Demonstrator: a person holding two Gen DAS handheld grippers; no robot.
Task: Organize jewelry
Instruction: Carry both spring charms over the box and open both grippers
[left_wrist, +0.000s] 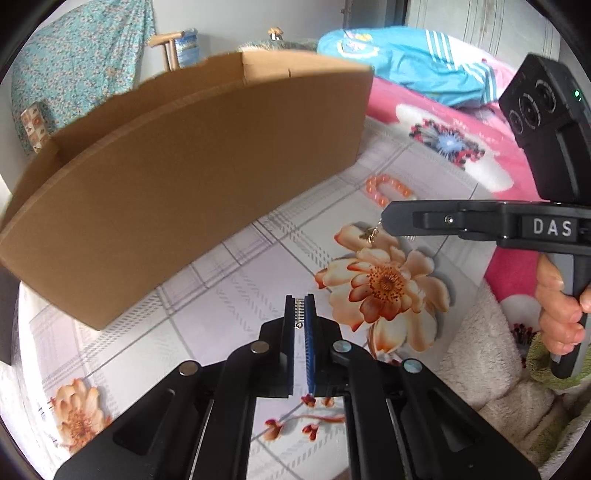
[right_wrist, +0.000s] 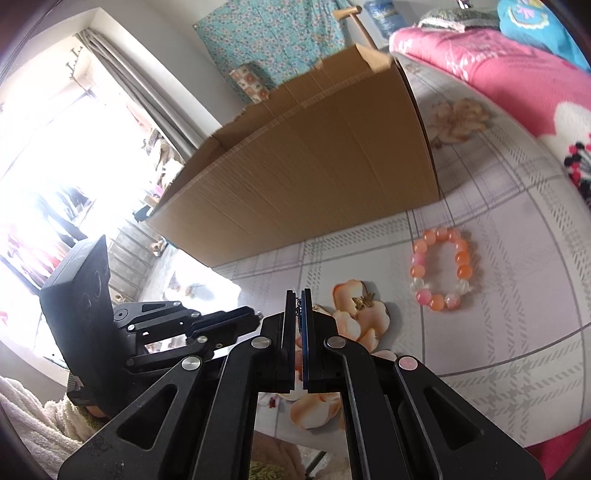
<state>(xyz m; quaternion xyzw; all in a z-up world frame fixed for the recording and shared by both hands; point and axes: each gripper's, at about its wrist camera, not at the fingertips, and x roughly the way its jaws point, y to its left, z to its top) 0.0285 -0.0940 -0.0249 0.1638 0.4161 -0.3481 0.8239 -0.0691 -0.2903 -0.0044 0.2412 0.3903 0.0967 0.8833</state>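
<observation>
A brown cardboard box (left_wrist: 192, 177) stands open on the flowered sheet; it also shows in the right wrist view (right_wrist: 314, 173). My left gripper (left_wrist: 300, 301) is shut on a small silver chain piece (left_wrist: 299, 312) just in front of the box wall. My right gripper (right_wrist: 299, 295) is shut on a thin gold chain (right_wrist: 300, 306); in the left wrist view the gripper (left_wrist: 388, 221) has the gold chain and its pendant (left_wrist: 371, 233) hanging from its tip. An orange and pink bead bracelet (right_wrist: 443, 273) lies on the sheet to the right; it also shows in the left wrist view (left_wrist: 388, 190).
A pink flowered blanket (right_wrist: 498, 74) and blue clothing (left_wrist: 406, 62) lie behind the sheet. A fuzzy white sleeve (left_wrist: 491, 369) is at the lower right. A bright window (right_wrist: 55, 166) is on the left.
</observation>
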